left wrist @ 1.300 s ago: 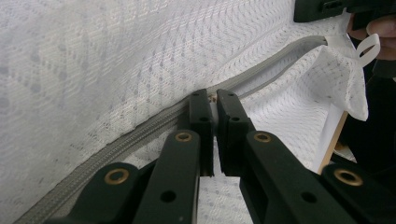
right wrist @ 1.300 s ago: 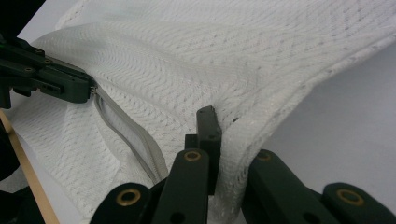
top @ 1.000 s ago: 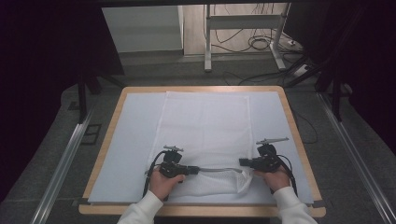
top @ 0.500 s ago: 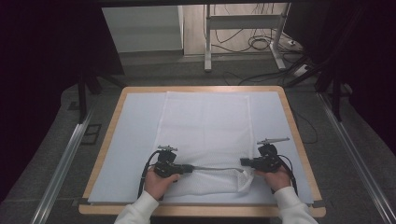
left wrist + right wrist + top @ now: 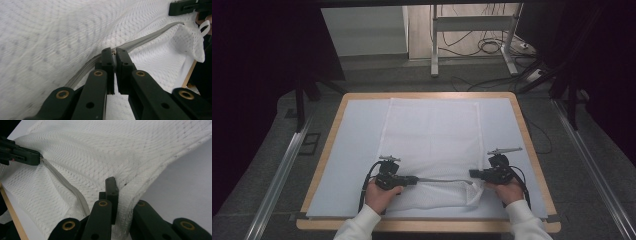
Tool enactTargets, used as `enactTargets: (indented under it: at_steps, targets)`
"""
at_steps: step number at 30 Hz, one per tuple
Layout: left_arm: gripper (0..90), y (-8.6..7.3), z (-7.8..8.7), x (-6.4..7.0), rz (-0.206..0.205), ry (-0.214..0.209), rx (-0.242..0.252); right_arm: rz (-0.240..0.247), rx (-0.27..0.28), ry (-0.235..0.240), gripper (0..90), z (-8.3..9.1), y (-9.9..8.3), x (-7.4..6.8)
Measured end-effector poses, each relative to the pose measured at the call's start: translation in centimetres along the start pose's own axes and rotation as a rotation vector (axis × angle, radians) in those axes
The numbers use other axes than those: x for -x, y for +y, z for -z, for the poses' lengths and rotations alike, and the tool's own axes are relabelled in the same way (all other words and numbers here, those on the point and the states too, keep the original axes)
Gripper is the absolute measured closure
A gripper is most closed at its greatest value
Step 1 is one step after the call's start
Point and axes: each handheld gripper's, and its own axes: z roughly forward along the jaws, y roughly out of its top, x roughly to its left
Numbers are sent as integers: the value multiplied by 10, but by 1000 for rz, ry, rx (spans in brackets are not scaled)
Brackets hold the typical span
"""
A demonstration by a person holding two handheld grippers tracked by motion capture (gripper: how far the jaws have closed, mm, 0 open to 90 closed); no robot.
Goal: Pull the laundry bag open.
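The left gripper (image 5: 115, 53) has its 2 black jaws pressed tight together, pinching the grey zipper (image 5: 147, 39) of a white mesh bag (image 5: 62, 32). In the left gripper view the zipper runs from those jaw tips up and to the right, toward the other gripper's black tip at the top corner. A small white loop (image 5: 205, 25) of the bag sticks out there.

The right gripper (image 5: 120, 186) is closed on the mesh bag (image 5: 105, 150). 1 jaw stands up in plain sight and the white mesh folds down over the other, so the cloth is squeezed between them. In the right gripper view the zipper (image 5: 65, 185) runs away to the left gripper's tip in the upper left.

From the high view, the left gripper (image 5: 408, 179) and the right gripper (image 5: 476, 174) point at each other, with the zipper (image 5: 439, 180) stretched in a line between them. A hand (image 5: 379, 196) holds the left one and another hand (image 5: 508, 191) holds the right one, both in white sleeves. The mesh bag (image 5: 432, 135) lies flat on a pale blue mat (image 5: 357, 135), near the front edge. The mat sits on a table with a wooden rim (image 5: 328, 145). Cables (image 5: 492, 47) lie on the floor beyond the table.
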Motion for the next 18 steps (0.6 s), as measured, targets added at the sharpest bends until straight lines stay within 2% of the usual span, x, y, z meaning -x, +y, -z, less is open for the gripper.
enactTargets:
  at_steps: [18]
  targets:
    - [864,-7,17,-9,20,14,23,0,4,-3,887,0,0,0]
